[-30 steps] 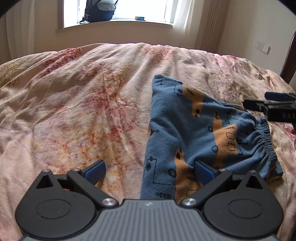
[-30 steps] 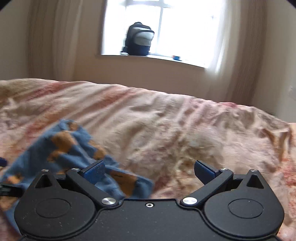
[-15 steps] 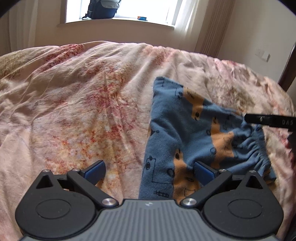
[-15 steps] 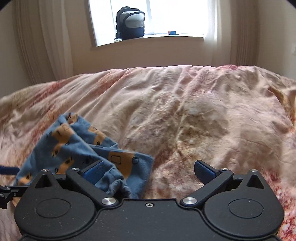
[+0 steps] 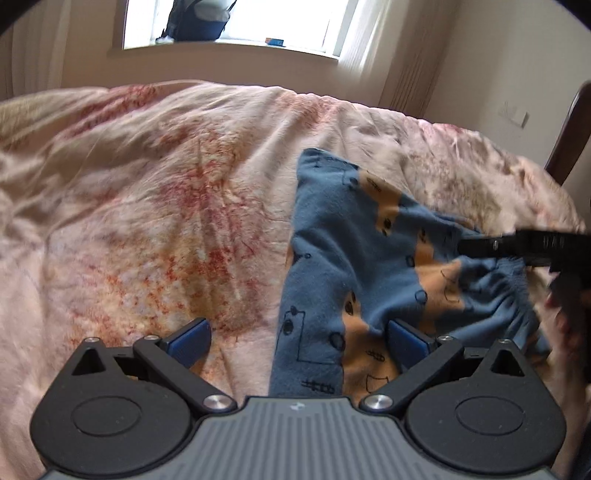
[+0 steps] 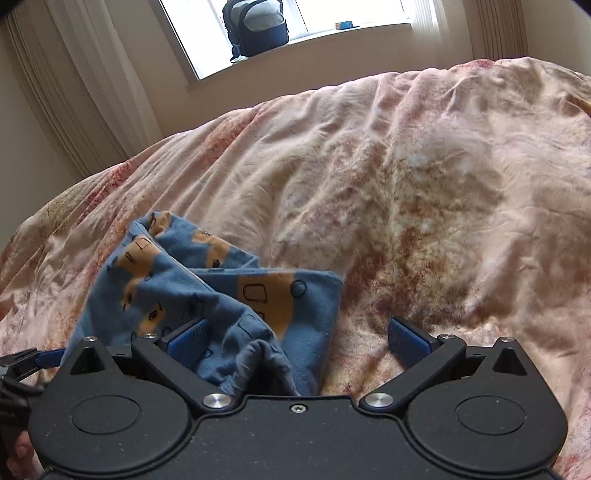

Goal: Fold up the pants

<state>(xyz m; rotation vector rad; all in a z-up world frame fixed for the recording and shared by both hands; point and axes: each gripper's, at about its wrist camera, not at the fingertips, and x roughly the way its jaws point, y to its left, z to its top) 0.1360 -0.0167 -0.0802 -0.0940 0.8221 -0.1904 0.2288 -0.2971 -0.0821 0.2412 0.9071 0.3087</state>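
Observation:
Small blue pants with orange patches [image 5: 354,266] lie rumpled on the pink floral bedspread [image 5: 155,206]; they also show in the right wrist view [image 6: 207,291]. My left gripper [image 5: 297,341] is open, low over the pants' near end, its right finger above the cloth. My right gripper [image 6: 297,341] is open with the gathered waistband [image 6: 255,365] between its fingers, not clamped. The right gripper's black finger [image 5: 517,245] shows in the left wrist view at the right, over the waistband side.
The bedspread [image 6: 424,192] is wrinkled all around the pants. A backpack [image 6: 256,27] stands on the window sill behind the bed. A dark wooden chair back [image 5: 569,136] is at the far right. Curtains [image 6: 74,92] hang beside the window.
Both grippers have dropped and moved closer to the pants. The right gripper turned left, so the waistband now sits between its open fingers. The pants lie where they were.

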